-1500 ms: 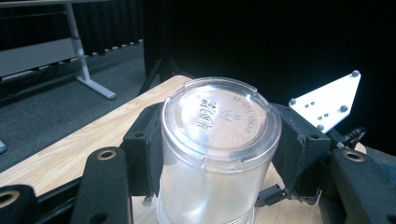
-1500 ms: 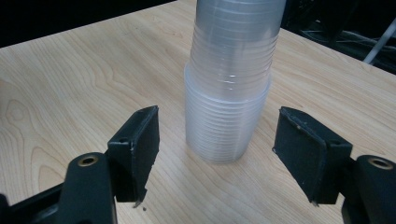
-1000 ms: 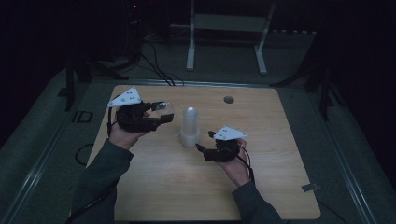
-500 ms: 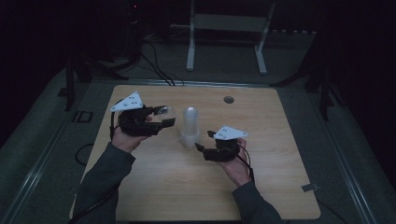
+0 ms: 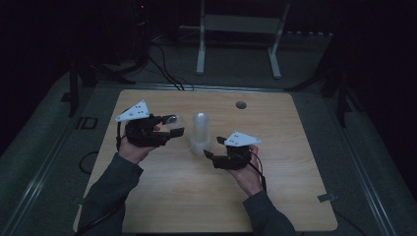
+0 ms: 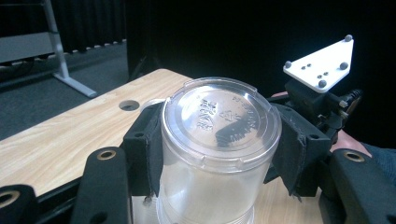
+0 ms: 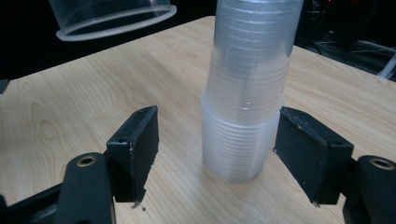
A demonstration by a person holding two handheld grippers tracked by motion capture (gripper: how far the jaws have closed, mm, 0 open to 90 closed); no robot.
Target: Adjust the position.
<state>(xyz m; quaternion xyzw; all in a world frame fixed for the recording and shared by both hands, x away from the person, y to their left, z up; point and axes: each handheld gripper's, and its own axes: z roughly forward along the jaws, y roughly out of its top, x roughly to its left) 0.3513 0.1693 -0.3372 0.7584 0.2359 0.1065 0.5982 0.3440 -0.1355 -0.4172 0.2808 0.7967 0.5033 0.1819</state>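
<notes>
Cup (image 6: 217, 140) is clamped in left tongs (image 5: 167, 132); lift clear. Right tongs (image 7: 215, 154) stand apart around stack (image 7: 247, 93) mid-tabletop (image 5: 295, 196): clamp the base to steady it.

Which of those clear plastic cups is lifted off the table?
The single cup clamped in the left gripper, held on its side in the air. The others sit nested, upside down, in a stack on the table.

The high view is dim and grainy, its corners and upper edge sinking into black; only the wooden table (image 5: 275, 196) catches soft light from overhead. Both gripper views are brighter and sharper, with pale glare on the clear cup's base (image 6: 219, 121) and blurred backgrounds behind.
</notes>
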